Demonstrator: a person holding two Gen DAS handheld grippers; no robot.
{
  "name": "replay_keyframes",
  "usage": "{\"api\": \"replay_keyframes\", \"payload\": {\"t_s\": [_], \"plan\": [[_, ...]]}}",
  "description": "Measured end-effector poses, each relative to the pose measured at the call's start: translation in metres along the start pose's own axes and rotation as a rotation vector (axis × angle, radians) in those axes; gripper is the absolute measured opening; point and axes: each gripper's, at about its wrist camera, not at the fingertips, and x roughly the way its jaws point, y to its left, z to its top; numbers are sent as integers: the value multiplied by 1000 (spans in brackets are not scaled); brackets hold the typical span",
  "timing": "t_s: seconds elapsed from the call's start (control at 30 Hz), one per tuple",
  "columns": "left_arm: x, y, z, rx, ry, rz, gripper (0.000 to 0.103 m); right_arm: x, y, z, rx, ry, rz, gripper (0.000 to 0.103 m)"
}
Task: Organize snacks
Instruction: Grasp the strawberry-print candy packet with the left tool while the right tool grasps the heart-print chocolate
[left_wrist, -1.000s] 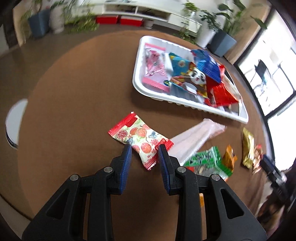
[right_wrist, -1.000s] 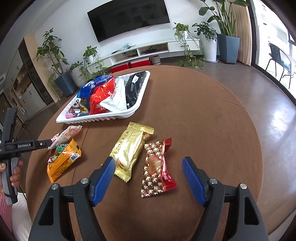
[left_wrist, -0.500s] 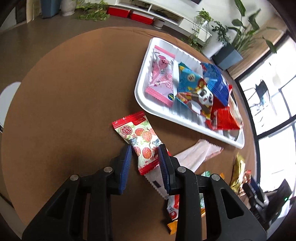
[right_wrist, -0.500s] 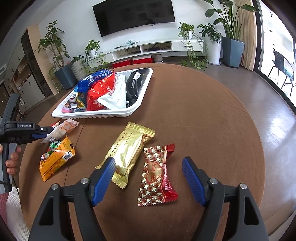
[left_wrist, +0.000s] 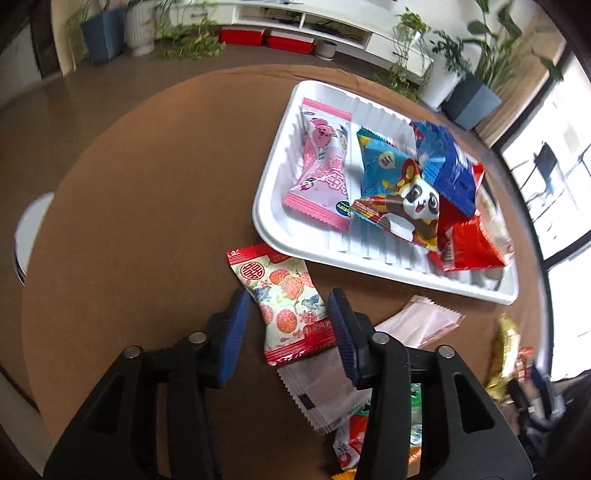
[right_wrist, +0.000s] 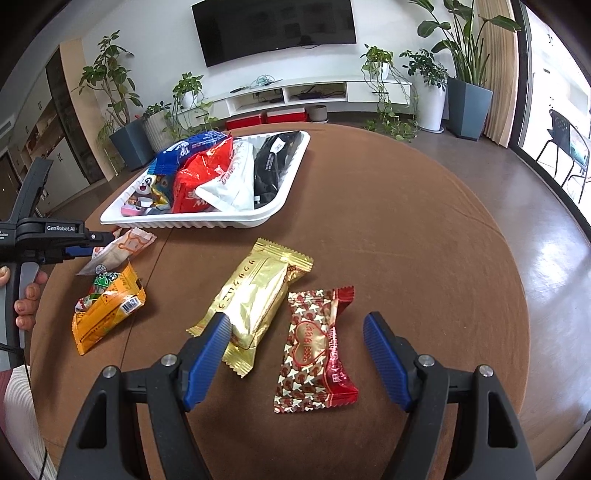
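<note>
A: Brown round counter (left_wrist: 140, 206). Left tongs (left_wrist: 290, 317) parted, not clamping: the lychee-print snack packet with red ends (left_wrist: 286, 301) lies between the blue pads, its far end just short of the white ribbed plastic tray (left_wrist: 269, 218).

B: Right side?

A: Right tongs (right_wrist: 295, 343) wide open. Red heart-print candy wrapper (right_wrist: 314, 350) sits in the gap, touching neither pad. Gold foil snack bar (right_wrist: 255, 299) lies by the left pad.
</note>
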Motion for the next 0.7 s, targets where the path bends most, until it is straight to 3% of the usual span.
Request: {"api": "replay_keyframes", "payload": {"t_s": [0.23,0.43,0.57,0.63,0.7], "plan": [[8,-24,-4,127,-27,130,45,4,-1,0,-11,12,-20,77],[11,-25,-5,146,-39,120,43,0,-5,-1,-10,12,-44,77],[11,-25,-5,161,-48,112,35,3,-7,-3,-18,30,-64,77],[10,-24,-5,166,-49,108,33,5,-6,-4,-32,36,-76,74],[9,-23,-6,170,-52,100,32,9,-3,-6,-59,50,-97,63]]}}
